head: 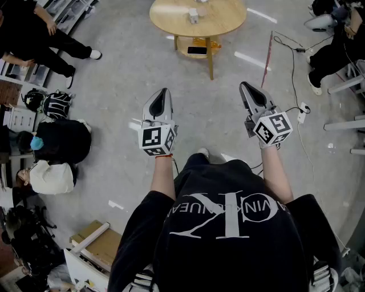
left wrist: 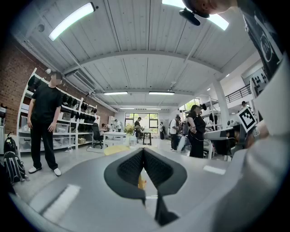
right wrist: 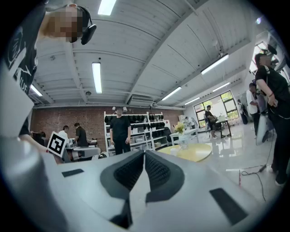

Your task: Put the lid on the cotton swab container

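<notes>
A round wooden table (head: 228,17) stands a few steps ahead of me on the grey floor. On its top sits a small white container (head: 194,15), too small to tell lid from body, with a clear item (head: 201,3) behind it. Both grippers are held level in front of my body, well short of the table. My left gripper (head: 163,91) is shut with nothing between its jaws (left wrist: 143,150). My right gripper (head: 244,85) is likewise shut and empty (right wrist: 145,154). The right gripper view shows the yellow tabletop (right wrist: 195,152) off to the right.
A dark phone (head: 197,50) lies on the table's lower shelf. People sit and crouch at the left beside a backpack (head: 56,104). Cables (head: 293,68) trail over the floor at the right. A wooden box (head: 97,242) stands at my lower left. Shelving (left wrist: 74,122) lines the brick wall.
</notes>
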### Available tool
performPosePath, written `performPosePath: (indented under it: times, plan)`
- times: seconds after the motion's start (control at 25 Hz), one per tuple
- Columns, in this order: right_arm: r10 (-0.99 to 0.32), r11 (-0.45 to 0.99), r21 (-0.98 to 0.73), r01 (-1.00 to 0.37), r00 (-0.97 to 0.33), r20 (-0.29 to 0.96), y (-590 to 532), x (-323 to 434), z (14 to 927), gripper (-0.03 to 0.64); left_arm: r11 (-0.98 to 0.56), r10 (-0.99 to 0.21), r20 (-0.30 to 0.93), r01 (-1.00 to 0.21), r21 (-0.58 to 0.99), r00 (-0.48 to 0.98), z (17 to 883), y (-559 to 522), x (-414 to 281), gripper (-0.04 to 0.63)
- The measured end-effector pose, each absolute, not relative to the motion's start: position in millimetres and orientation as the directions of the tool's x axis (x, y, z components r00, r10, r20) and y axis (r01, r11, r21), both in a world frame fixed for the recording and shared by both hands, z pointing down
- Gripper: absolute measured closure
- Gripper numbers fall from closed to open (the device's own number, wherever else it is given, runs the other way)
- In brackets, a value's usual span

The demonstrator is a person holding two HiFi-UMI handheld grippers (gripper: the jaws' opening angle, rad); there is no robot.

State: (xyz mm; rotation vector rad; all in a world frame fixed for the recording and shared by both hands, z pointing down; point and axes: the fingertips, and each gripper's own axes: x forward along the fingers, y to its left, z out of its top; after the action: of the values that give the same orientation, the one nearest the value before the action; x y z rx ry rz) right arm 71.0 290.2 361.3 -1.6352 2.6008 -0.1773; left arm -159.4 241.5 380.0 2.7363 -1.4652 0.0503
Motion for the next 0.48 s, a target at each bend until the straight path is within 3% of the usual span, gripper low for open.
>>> performPosePath:
  times: [0.48]
  plan:
    - [-0.902,0.425,-0.149,-0.893,-0.431,0.006,272,56,368,0.594,-0.566,-0.823,0.044,-0.824,0.01,0.566,373,216,-174,0.583]
